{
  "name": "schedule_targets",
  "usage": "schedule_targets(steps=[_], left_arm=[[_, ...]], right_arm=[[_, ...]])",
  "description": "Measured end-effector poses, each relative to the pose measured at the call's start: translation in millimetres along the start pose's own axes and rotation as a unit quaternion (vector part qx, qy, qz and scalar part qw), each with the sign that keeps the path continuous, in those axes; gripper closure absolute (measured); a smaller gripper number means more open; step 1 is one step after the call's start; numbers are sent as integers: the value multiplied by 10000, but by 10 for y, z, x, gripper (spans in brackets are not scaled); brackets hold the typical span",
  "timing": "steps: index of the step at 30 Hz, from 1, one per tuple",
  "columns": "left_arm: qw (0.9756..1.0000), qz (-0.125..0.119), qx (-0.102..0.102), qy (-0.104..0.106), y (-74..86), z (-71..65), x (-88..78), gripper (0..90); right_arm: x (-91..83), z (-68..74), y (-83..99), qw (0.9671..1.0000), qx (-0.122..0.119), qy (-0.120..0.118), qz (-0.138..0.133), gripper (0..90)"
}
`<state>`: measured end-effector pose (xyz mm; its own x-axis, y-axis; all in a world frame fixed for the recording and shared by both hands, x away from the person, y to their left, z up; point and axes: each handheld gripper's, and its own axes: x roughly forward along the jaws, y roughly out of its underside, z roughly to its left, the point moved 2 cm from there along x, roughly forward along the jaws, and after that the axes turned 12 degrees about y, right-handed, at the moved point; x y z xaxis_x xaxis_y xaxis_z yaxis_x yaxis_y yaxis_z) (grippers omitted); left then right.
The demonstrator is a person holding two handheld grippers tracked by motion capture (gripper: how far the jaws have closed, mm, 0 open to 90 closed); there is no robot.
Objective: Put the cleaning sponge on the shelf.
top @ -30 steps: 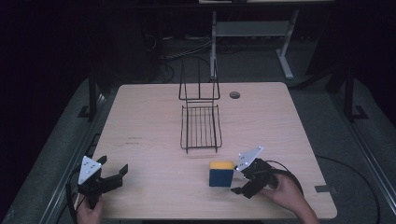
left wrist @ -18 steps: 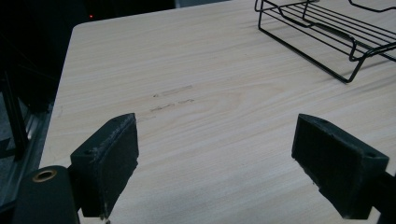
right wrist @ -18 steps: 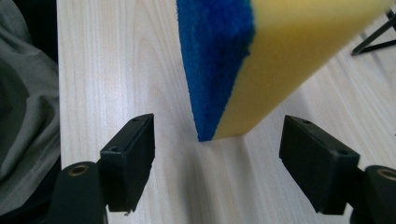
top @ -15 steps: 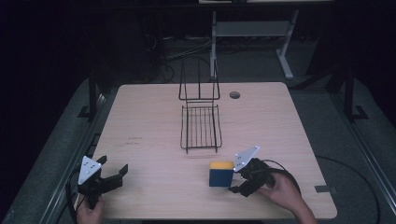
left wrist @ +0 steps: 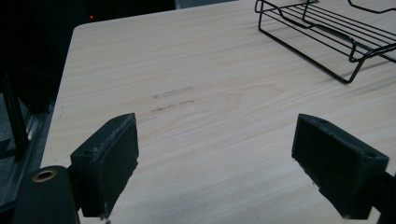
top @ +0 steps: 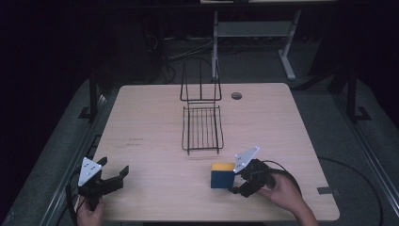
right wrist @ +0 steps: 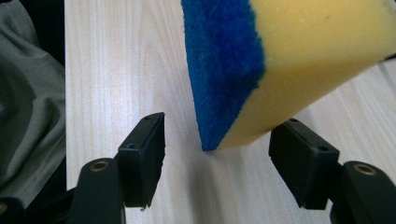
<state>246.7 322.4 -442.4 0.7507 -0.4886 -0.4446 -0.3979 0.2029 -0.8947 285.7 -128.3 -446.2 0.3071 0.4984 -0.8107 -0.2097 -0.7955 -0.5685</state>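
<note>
1. While the right gripper (right wrist: 212, 154) has just been closing, its two black jaws stand on either side of the near corner of a sponge (right wrist: 280, 65). One pad sits against or just beside the yellow face. The other pad is clear of the blue face, so nothing is clamped yet.
2. Seen from above, the sponge (top: 222, 175) rests on the table (top: 155, 117), near the front edge and right of centre, with the right gripper (top: 237, 183) just beside it. A hand (top: 282, 192) holds that gripper from the lower right.
3. Its body is yellow foam with a blue scouring layer along one side. It looks light and soft. Judged from that, it will squash under pressure instead of slipping, and there is little risk of damage.
4. A good hold would probably be across the two broad faces, further in than the corner. A grip on the tip alone could let the foam twist or pop free.
5. Farther out, the left gripper (left wrist: 215, 163) has its jaws spread wide over bare wood and holds nothing. From above, that left gripper (top: 115, 174) sits near the front left corner, well apart from the sponge.
6. Beyond both, a black wire rack (top: 202, 127) stands at the middle of the table.
</note>
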Motion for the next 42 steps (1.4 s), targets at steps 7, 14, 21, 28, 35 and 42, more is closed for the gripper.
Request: schedule_targets(steps=[7, 14, 21, 28, 35, 42], left_arm=[[10000, -8, 0, 4, -2, -2, 0, 141], [10000, -29, -2, -4, -4, 1, -3, 141], [10000, -18, -8, 2, -4, 3, -5, 141], [10000, -25, -5, -2, -4, 1, -2, 141], [10000, -24, -1, 4, -6, 1, -5, 141], [10000, -25, 5, 11, -9, -6, -2, 141]], right_arm=[[2, -2, -27, 10000, 16, -13, 7, 384], [2, -1, -68, 9999, -88, -3, -51, 436], [-6, -3, -82, 9999, -118, -9, -61, 492], [-10, -8, -78, 9999, -145, -59, -60, 553], [-15, -10, -75, 9998, -163, -55, -72, 569], [-56, -28, -87, 9997, -182, -83, -138, 575]])
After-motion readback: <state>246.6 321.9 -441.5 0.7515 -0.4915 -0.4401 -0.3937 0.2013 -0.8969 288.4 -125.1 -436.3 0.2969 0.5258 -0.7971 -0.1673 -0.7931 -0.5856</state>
